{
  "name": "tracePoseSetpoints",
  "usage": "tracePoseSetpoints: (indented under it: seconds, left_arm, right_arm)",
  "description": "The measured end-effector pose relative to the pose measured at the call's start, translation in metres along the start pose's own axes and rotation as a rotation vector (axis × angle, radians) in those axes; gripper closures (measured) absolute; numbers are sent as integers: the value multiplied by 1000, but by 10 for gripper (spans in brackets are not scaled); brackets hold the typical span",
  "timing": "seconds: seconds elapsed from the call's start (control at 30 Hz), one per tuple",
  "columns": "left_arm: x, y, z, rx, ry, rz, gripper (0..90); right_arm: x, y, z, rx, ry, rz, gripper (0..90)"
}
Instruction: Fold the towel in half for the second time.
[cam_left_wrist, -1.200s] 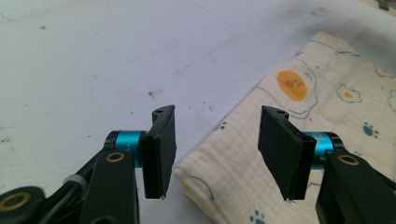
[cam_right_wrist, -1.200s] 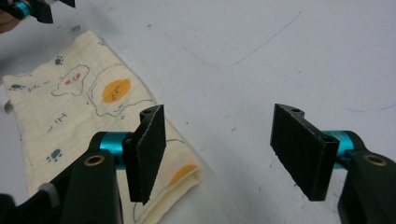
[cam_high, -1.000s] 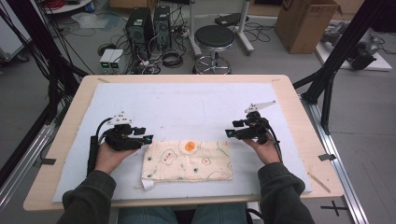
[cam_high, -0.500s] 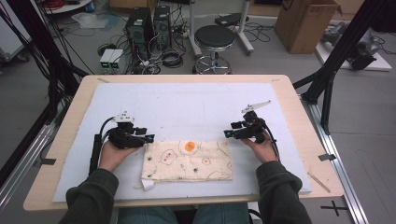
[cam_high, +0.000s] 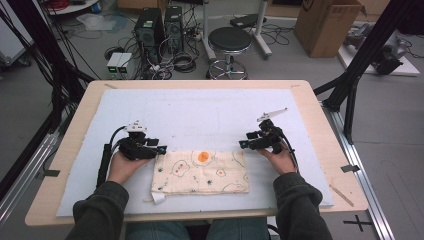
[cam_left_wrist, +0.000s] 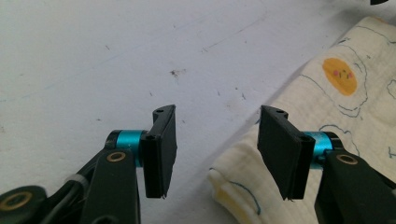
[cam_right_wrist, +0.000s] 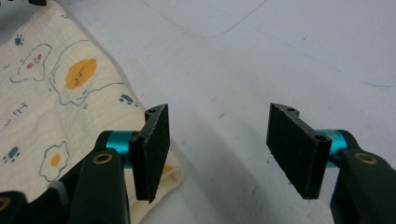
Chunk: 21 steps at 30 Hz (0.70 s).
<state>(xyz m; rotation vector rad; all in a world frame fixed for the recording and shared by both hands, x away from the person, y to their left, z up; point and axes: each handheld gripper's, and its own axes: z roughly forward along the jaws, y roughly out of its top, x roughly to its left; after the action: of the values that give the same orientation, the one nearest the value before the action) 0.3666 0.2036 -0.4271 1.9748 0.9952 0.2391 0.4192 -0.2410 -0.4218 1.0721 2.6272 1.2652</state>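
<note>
The egg-print cloth (cam_high: 202, 171) lies folded on the counter (cam_high: 310, 107); left tool (cam_high: 159, 148) and right tool (cam_high: 243, 144) flank its far corners, both released, nothing grasped yet

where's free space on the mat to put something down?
The white mat is bare across its whole far half, beyond both grippers, out to the table's far edge. Bare strips also run outside the left gripper and the right gripper. The near middle is crowded: the egg-print cloth lies there, both grippers at its far corners.
</note>
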Motion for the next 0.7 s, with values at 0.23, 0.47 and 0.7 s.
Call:
tracePoseSetpoints:
  seconds: [0.23, 0.47, 0.7]
  left_arm:
    - [2, -1, 2, 14, 0, 6, 474]
    - [5, -3, 5, 21, 10, -10, 477]
    - [8, -3, 4, 38, 13, -10, 508]
  right_arm:
    - [-2, 0, 1, -7, 5, -1, 403]
    - [-2, -1, 5, 15, 23, 0, 459]
    - [2, -3, 9, 65, 76, -8, 495]
